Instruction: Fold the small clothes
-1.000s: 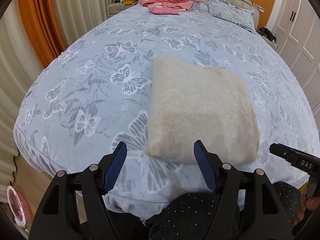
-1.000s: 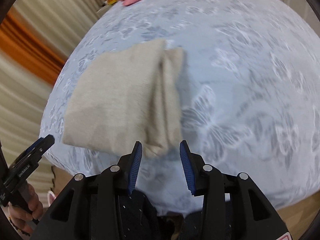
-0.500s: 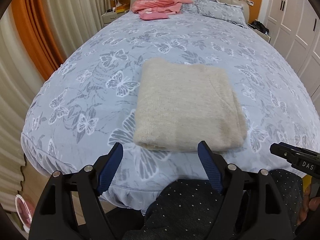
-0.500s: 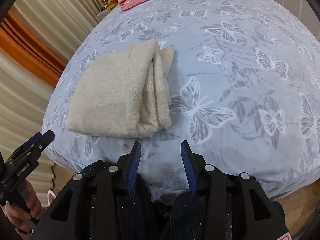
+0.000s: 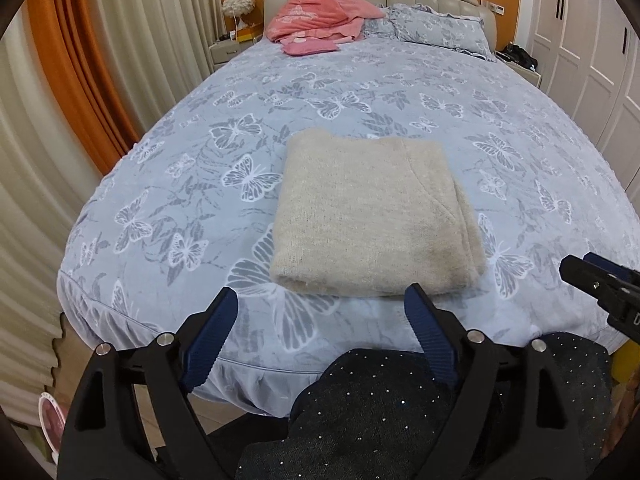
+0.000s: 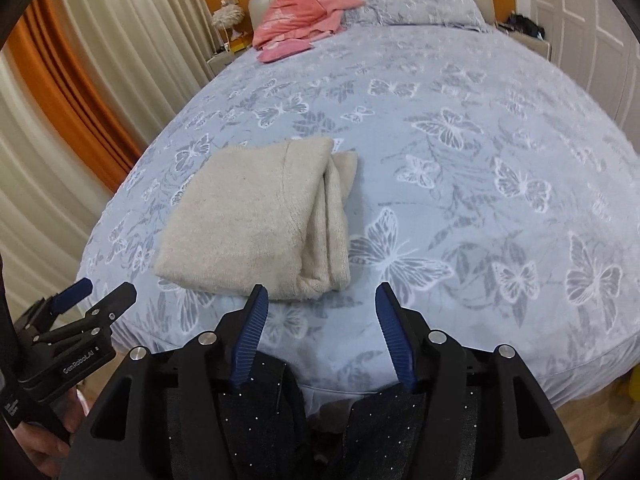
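Note:
A beige knitted garment (image 5: 372,216) lies folded into a neat rectangle on the butterfly-print bed (image 5: 200,184), near the front edge. It also shows in the right wrist view (image 6: 256,220), with its layered folded edges on the right side. My left gripper (image 5: 322,310) is open and empty, held back from the garment's near edge. My right gripper (image 6: 318,304) is open and empty, just off the garment's near right corner. Each gripper also shows at the edge of the other's view.
Pink clothes (image 5: 320,16) are heaped at the headboard beside pillows (image 5: 436,28). Curtains (image 5: 80,92) hang on the left, a nightstand (image 5: 228,46) stands at the back left, white wardrobe doors (image 5: 592,52) on the right. My dark trousers (image 5: 380,412) are below the grippers.
Both grippers have pulled back and up from the folded garment, so more of the bed and room shows. The right gripper's jaws have opened wider. The garment has stayed in place.

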`<move>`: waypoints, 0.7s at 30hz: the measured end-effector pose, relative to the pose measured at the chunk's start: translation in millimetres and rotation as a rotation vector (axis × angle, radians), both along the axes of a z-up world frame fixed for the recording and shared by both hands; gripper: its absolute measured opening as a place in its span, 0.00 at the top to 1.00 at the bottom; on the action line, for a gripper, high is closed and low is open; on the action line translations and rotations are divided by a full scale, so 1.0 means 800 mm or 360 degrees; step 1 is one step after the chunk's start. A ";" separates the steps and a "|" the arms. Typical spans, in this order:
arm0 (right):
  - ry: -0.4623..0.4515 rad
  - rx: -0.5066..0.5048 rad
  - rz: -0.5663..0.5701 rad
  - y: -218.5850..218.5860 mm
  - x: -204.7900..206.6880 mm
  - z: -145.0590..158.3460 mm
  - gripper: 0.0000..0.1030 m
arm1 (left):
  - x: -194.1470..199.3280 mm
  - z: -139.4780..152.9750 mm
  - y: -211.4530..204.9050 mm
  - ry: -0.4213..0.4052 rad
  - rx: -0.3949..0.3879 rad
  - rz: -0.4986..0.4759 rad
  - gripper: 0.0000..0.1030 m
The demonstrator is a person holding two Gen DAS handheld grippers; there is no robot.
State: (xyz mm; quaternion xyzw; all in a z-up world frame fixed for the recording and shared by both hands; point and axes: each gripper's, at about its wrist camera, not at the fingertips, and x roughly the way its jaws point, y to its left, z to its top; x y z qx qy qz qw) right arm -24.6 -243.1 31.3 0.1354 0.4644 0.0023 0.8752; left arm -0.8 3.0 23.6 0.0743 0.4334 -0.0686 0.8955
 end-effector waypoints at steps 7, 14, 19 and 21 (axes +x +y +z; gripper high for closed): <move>-0.0006 0.0002 0.0026 0.013 -0.006 -0.003 0.44 | -0.007 0.007 0.002 -0.0068 0.0025 0.0056 0.12; -0.0005 0.0003 0.0029 0.018 -0.009 -0.004 0.44 | -0.012 0.012 0.005 -0.0140 0.0050 0.0104 0.11; -0.0010 0.0000 0.0021 0.019 -0.009 -0.003 0.44 | -0.015 0.014 0.005 -0.0147 0.0045 0.0098 0.11; -0.0008 -0.0002 0.0027 0.016 -0.008 -0.004 0.44 | -0.016 0.013 0.005 -0.0150 0.0047 0.0102 0.11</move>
